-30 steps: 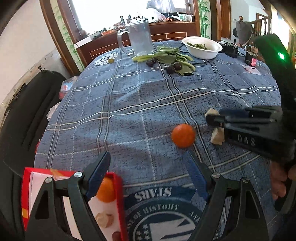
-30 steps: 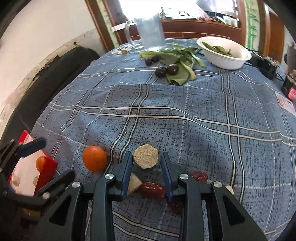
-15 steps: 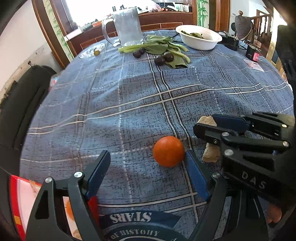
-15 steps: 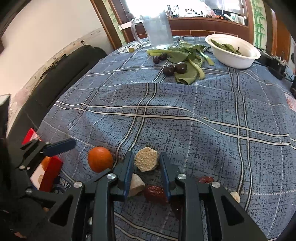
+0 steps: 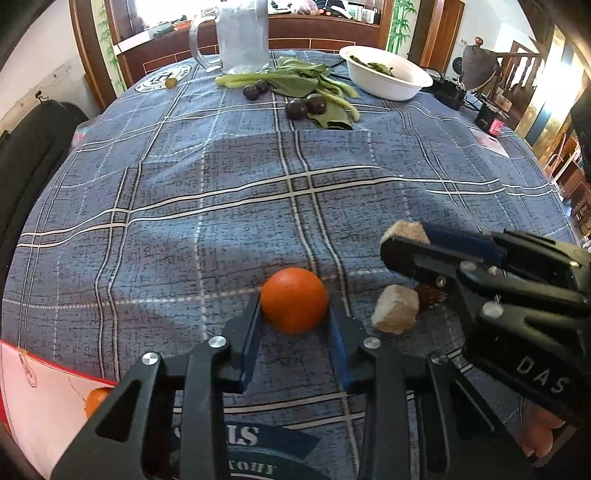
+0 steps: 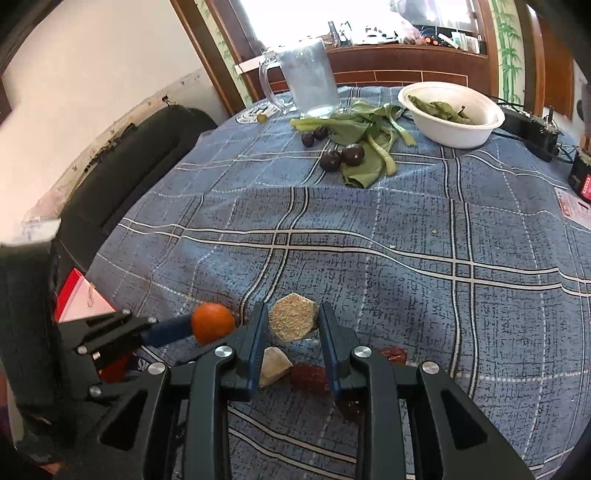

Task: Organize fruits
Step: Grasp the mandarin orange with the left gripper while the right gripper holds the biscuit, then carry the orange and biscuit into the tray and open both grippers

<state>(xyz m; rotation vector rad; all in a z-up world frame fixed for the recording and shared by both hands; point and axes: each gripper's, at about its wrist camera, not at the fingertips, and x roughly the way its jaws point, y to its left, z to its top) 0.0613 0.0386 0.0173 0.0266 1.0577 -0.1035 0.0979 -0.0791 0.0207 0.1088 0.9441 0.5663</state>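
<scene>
An orange lies on the blue checked tablecloth. My left gripper straddles it, jaws closing, with both pads touching its sides; the right wrist view shows this orange at the left finger's tip. My right gripper is shut on a tan hexagonal biscuit. That biscuit shows at the right gripper's tip in the left wrist view. A red box at the lower left holds another small orange.
A pale chunk and several red dates lie under the right gripper. Far across the table stand a glass mug, leafy greens, dark plums and a white bowl. A black chair is at left.
My left gripper moved from over the red box to the orange and its wide jaws came in onto the fruit. The right gripper stayed in place on the hexagonal biscuit.
</scene>
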